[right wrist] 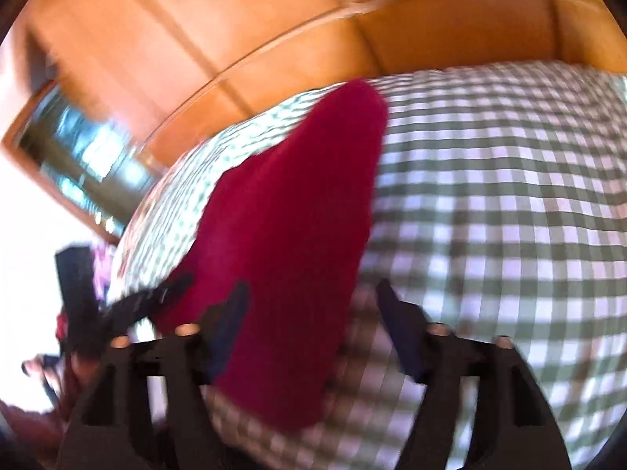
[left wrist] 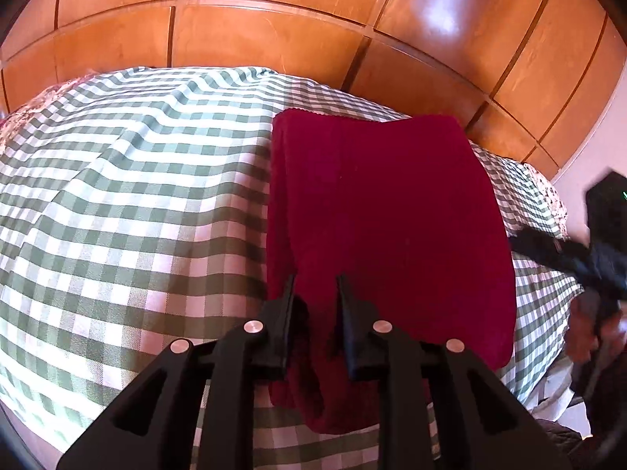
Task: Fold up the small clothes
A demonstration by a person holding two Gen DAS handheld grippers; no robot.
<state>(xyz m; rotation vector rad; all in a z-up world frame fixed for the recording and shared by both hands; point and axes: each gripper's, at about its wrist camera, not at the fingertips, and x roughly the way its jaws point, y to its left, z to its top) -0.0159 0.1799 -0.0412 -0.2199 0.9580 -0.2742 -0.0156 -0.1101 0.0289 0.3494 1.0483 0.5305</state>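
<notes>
A dark red cloth (left wrist: 392, 215) lies folded on a green-and-white checked bedspread (left wrist: 137, 196). My left gripper (left wrist: 315, 286) sits over the cloth's near left edge, its fingers a small gap apart with a bunched fold of red cloth between them. In the blurred right wrist view the red cloth (right wrist: 290, 235) stretches away from the camera. My right gripper (right wrist: 311, 293) is open wide above the cloth's near end, holding nothing. The other gripper shows at the left edge of the right wrist view (right wrist: 129, 305).
A glossy wooden panelled headboard or wardrobe (left wrist: 274, 19) stands behind the bed. The bedspread (right wrist: 490, 215) has bare room to the left of the cloth. A framed mirror or window (right wrist: 78, 145) is at the left in the right wrist view.
</notes>
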